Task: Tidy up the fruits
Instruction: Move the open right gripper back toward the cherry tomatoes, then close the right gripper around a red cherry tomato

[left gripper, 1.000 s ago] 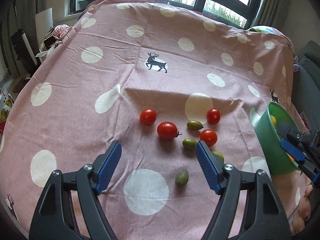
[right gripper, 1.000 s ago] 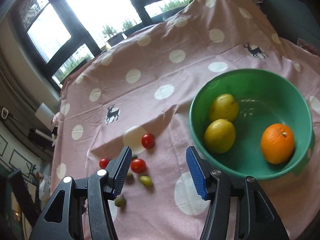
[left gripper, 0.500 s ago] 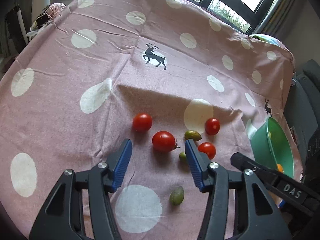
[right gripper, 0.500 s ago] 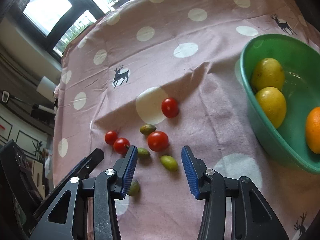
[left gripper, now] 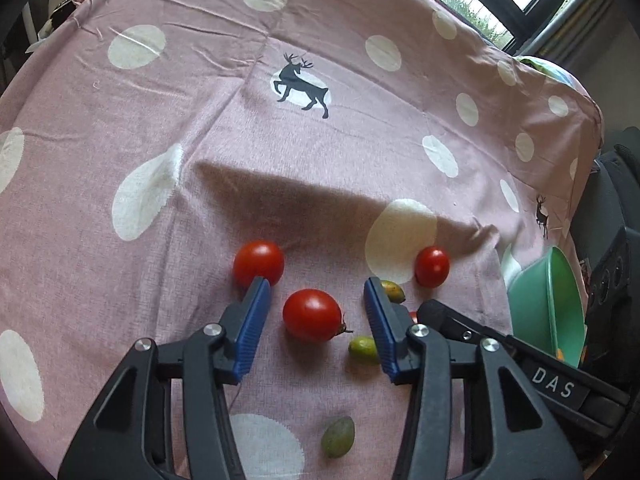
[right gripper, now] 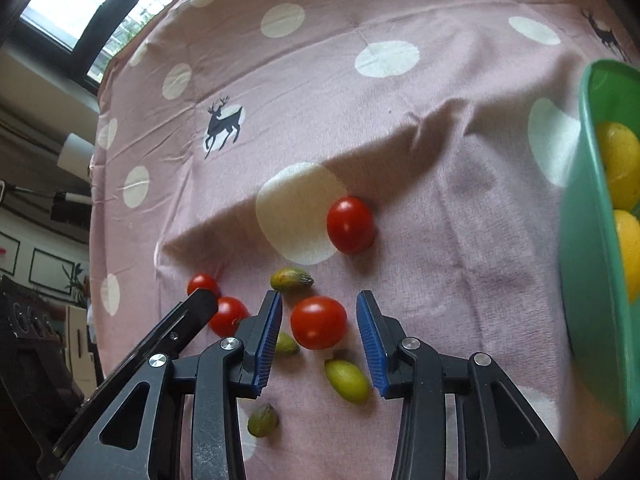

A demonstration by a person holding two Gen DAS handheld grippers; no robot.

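Observation:
Several red tomatoes and small green oval fruits lie on a pink polka-dot cloth (left gripper: 200,128). My left gripper (left gripper: 316,320) is open, its jaws either side of a red tomato with a stem (left gripper: 313,315). Another tomato (left gripper: 259,263) lies just past its left finger, and a third (left gripper: 432,267) lies far right. My right gripper (right gripper: 319,328) is open around a different red tomato (right gripper: 319,322). Green fruits (right gripper: 346,381) (right gripper: 291,279) lie close by. Neither gripper touches its tomato.
A green bowl (right gripper: 588,264) at the right holds yellow lemons (right gripper: 618,164); it also shows in the left wrist view (left gripper: 548,304). The two grippers are close together, the left one's finger (right gripper: 196,312) showing in the right wrist view. Windows stand beyond the table's far edge.
Both grippers moved forward and down toward the fruit cluster. The right gripper swung left, away from the bowl. Each now brackets a tomato.

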